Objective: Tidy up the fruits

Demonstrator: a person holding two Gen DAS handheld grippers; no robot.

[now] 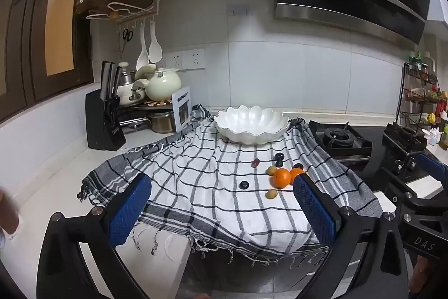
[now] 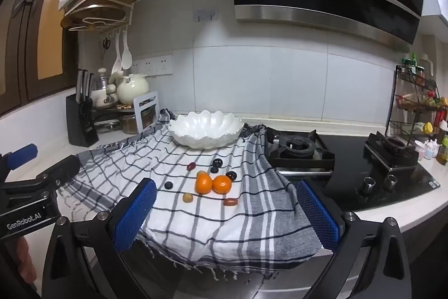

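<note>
A white scalloped bowl (image 1: 252, 125) (image 2: 205, 129) stands empty at the back of a checked cloth (image 1: 196, 187) (image 2: 182, 215). In front of it lie two oranges (image 1: 281, 178) (image 2: 203, 183), several dark grapes (image 1: 244, 185) (image 2: 168, 185), a reddish grape (image 1: 255, 162) (image 2: 191, 166) and small brownish fruits (image 1: 271, 194) (image 2: 187, 197). My left gripper (image 1: 221, 203) is open and empty, above the cloth's front edge. My right gripper (image 2: 225, 209) is open and empty, also at the front edge. Each gripper shows at the side of the other's view.
A gas hob (image 2: 302, 150) lies right of the cloth. A knife block (image 1: 105, 122), pots and a kettle (image 1: 163, 83) stand at the back left. A spice rack (image 2: 417, 102) stands at the far right. The counter edge (image 2: 392, 212) runs close below the grippers.
</note>
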